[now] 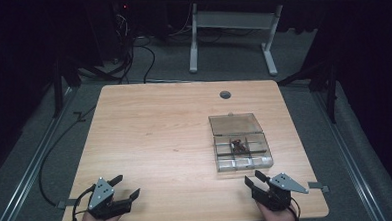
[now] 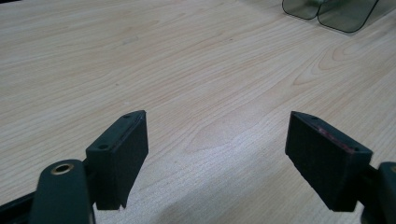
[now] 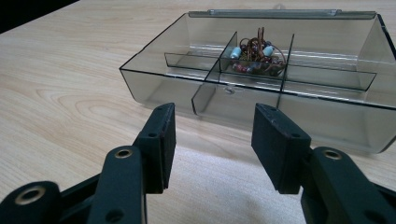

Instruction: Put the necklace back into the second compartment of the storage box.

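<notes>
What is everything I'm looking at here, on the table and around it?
table: one, light wood, centre of the room
round grommet: one, grey, near the table's far edge
compartment box: one, clear smoky plastic, lid open, right half of the table
small wired parts: one tangled cluster, reddish-brown with pale blue bits, in a middle compartment of the box
second table: one, white legs, behind on the grey floor
cables: several, black, on the floor at the back left
left hand-held gripper: one, black, open, near left corner
right hand-held gripper: one, black, open, just in front of the box
</notes>
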{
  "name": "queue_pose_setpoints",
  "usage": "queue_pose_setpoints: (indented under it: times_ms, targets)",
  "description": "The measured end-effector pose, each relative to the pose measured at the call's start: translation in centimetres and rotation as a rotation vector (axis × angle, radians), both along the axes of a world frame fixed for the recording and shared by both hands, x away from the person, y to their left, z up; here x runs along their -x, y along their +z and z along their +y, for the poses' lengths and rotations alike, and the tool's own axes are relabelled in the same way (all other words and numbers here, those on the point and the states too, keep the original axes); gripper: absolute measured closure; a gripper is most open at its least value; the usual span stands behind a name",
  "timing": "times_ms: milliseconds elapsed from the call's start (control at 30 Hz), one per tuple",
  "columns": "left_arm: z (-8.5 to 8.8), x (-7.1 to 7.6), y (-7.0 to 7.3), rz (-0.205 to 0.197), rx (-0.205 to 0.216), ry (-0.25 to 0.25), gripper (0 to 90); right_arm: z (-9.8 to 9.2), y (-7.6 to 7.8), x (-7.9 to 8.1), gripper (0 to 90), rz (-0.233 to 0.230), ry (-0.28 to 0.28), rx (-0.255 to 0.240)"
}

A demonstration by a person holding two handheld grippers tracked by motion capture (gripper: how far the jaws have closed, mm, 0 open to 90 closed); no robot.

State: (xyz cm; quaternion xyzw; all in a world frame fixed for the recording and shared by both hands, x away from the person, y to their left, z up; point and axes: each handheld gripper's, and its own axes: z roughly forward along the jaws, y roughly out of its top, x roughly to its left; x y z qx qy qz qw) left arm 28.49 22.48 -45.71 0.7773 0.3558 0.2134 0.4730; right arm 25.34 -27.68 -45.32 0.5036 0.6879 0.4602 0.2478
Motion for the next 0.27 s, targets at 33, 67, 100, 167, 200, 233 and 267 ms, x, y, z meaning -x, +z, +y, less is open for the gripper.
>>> queue_pose_setpoints:
  times_ms: [33, 67, 100, 167, 200, 233, 267]
  targets:
    - [-0.02, 0.02, -0.01, -0.002, -0.001, 0.0, 21.8, 0.0, 0.0, 0.0, 50.2, 0.0, 0.0, 0.0]
    - [-0.04, 0.08, -0.01, -0.002, -0.004, -0.003, 21.8, 0.0, 0.0, -0.02, 50.3, 0.0, 0.001, 0.004]
    - [-0.08, 0.17, -0.03, -0.004, -0.006, -0.005, 21.8, 0.04, 0.0, -0.07, 50.4, 0.005, 0.0, 0.007]
    - [-0.1, 0.34, -0.03, -0.007, -0.015, -0.013, 21.9, 0.08, 0.0, -0.18, 50.5, 0.008, -0.001, 0.009]
    - [-0.15, 0.4, -0.05, -0.009, -0.018, -0.015, 21.8, 0.1, 0.0, -0.25, 50.4, 0.01, 0.001, 0.008]
    - [-0.18, 0.44, -0.05, -0.009, -0.026, -0.017, 21.8, 0.1, 0.0, -0.29, 50.4, 0.013, 0.0, 0.008]
    - [-0.19, 0.46, -0.06, -0.01, -0.029, -0.016, 21.8, 0.1, 0.0, -0.27, 50.2, 0.011, -0.004, 0.006]
